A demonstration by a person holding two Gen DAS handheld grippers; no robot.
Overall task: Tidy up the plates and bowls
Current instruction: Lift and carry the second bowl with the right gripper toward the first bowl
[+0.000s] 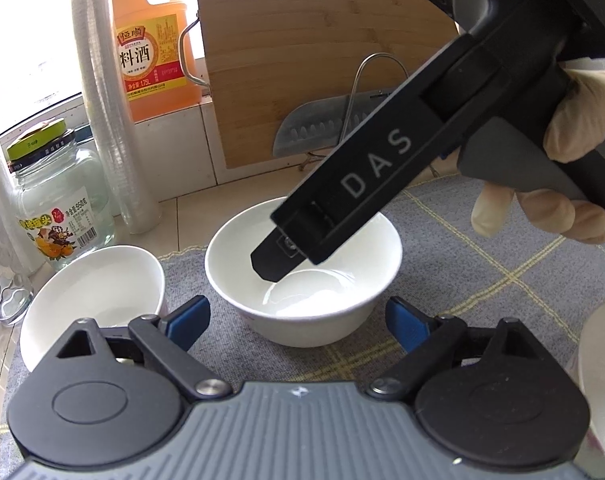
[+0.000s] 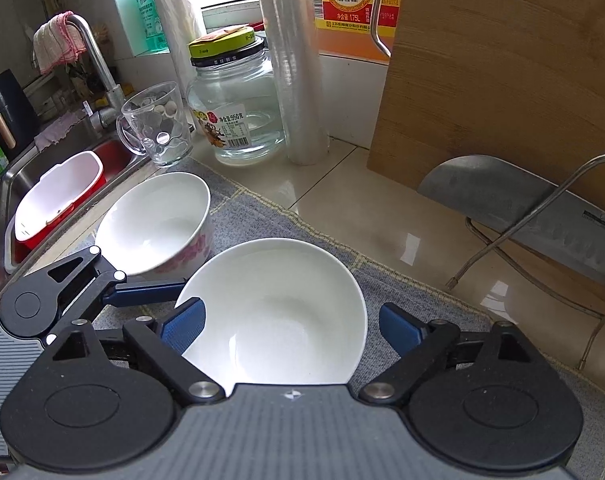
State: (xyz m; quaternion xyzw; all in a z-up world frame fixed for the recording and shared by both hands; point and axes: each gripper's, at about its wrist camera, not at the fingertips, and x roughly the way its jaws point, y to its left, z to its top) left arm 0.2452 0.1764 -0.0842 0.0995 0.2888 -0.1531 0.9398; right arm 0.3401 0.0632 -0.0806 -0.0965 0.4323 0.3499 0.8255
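Observation:
A plain white bowl (image 1: 322, 304) (image 2: 274, 308) sits upright on a grey checked mat (image 1: 482, 264). My right gripper (image 2: 292, 326) hangs over it, held by a gloved hand (image 1: 574, 120). Its jaws stand open: the left pad overlaps the bowl's left rim and the right pad stays clear of the right rim. In the left wrist view one of its fingers (image 1: 274, 260) dips into the bowl. My left gripper (image 1: 296, 322) is open just short of the same bowl, nothing between its pads; one finger (image 2: 150, 294) reaches the left rim. A second white bowl (image 1: 94, 296) with pink flowers (image 2: 158, 224) stands to the left.
Behind the mat stand a glass jar (image 2: 238, 112), a sleeve of plastic cups (image 2: 298, 80), an orange bottle (image 1: 154, 48), a wooden board (image 2: 502, 80) and a cleaver (image 2: 522, 216) on a wire rack. A glass mug (image 2: 158, 128) and a sink with a red-and-white basin (image 2: 58, 200) lie left.

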